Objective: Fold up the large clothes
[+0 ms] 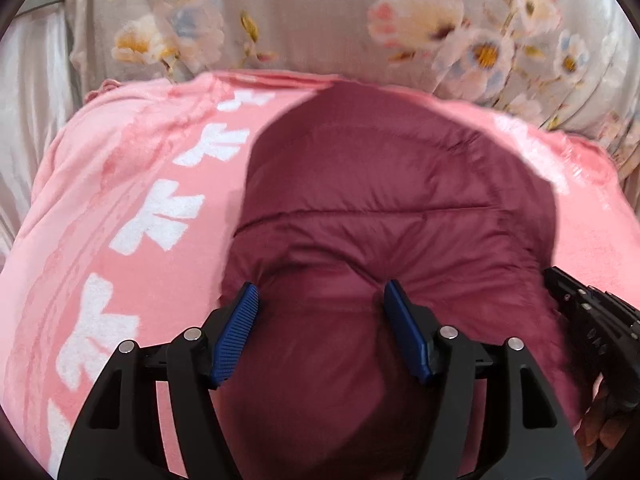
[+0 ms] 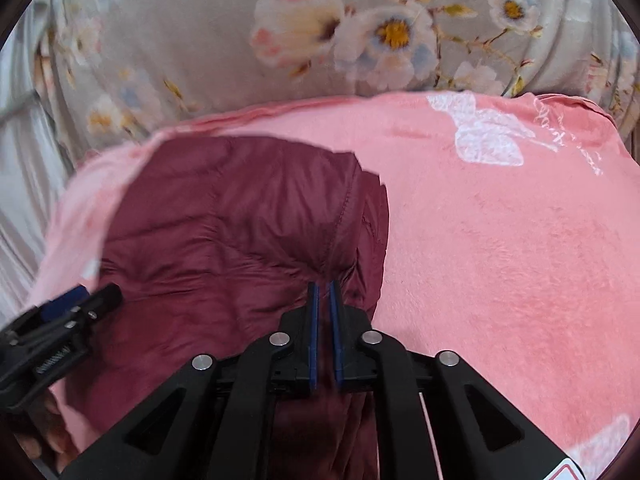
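A maroon puffer jacket point(image 1: 384, 216) lies bunched on a pink blanket point(image 1: 120, 208). The left gripper point(image 1: 320, 300) straddles a wide fold, pads pressed into it; the right gripper point(image 2: 324, 286), beside it, pinches a thin pleat. Floral bedding point(image 2: 200, 40) lies beyond both.

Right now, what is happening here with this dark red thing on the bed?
A person is folding a maroon puffer jacket with two handheld grippers. It lies on a pink blanket, with floral bedding behind. The right gripper pinches a fold of the jacket near its edge. The left gripper has its jaws wide around a bulge of the padding; whether they press on it, I cannot tell.
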`<state>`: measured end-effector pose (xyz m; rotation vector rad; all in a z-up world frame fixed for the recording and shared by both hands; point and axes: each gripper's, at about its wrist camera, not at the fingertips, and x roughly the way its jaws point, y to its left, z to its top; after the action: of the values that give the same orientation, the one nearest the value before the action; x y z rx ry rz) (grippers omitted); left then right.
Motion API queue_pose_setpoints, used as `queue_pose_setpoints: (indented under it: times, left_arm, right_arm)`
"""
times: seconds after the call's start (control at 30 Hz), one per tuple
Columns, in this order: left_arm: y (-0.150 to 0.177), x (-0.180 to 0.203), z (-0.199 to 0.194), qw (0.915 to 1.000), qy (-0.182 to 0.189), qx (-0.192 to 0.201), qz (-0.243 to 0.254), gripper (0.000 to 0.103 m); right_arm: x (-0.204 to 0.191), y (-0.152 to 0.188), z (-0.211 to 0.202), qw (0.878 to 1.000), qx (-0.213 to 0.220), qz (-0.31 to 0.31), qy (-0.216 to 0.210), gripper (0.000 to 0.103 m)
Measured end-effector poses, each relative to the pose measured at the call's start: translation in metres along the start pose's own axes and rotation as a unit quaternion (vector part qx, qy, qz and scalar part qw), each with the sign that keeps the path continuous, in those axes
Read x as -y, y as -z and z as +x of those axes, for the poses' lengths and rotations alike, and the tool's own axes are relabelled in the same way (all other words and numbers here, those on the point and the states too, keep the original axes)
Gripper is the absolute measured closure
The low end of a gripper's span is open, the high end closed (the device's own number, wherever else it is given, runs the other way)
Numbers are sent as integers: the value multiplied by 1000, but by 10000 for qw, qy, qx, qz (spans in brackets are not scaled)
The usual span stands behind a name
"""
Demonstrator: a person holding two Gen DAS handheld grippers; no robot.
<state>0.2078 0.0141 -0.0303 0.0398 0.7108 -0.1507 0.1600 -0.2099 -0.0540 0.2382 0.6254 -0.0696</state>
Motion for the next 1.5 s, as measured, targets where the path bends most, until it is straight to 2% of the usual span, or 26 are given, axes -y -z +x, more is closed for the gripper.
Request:
queue_pose_setpoints:
  times: [0.03, 0.07, 0.13, 0.17, 0.23, 0.37, 0.53, 0.63, 0.73, 0.97, 1.5]
  left_arm:
    - [4, -1, -14, 9999, 26, 126, -33, 40]
    - [7, -2, -24, 9998, 34, 206, -41, 39]
    - [19, 0, -49, 9993, 4, 381, 10, 36]
    - [26, 2, -58, 9991, -27, 424, 21, 31]
    - [45, 6, -75, 9987, -87, 499, 41, 21]
    - [84, 17, -95, 9988, -108, 475, 85, 18]
    - [116, 31, -96, 9989, -321, 236, 229, 17]
    - [126, 32, -91, 9987, -435, 148, 199, 17]
    - [132, 32, -86, 9985, -525, 9, 160, 17]
    - [136, 30, -89, 9977, -674, 61, 83, 17]
    - [138, 32, -90, 9977, -647, 160, 136, 17]
  right_arm:
    - [-4, 9, -26, 10000, 87, -16, -46, 93]
    - [-4, 15, -34, 9999, 102, -21, -75, 92]
    - [-6, 34, -55, 9998, 138, -90, -65, 81]
    - [-7, 48, -65, 9998, 135, -160, -26, 76]
    - [-9, 69, -78, 9997, 102, -241, 13, 75]
    - [-13, 100, -92, 9991, -32, -414, 106, 71]
    - [-13, 125, -94, 9987, -205, -417, 192, 60]
    - [-14, 128, -95, 9986, -213, -422, 235, 55]
    - [-16, 130, -94, 9982, -216, -470, 289, 55]
    - [-16, 133, -90, 9976, -276, -494, 394, 55]
    - [-28, 136, -96, 9946, -77, -828, 615, 55]
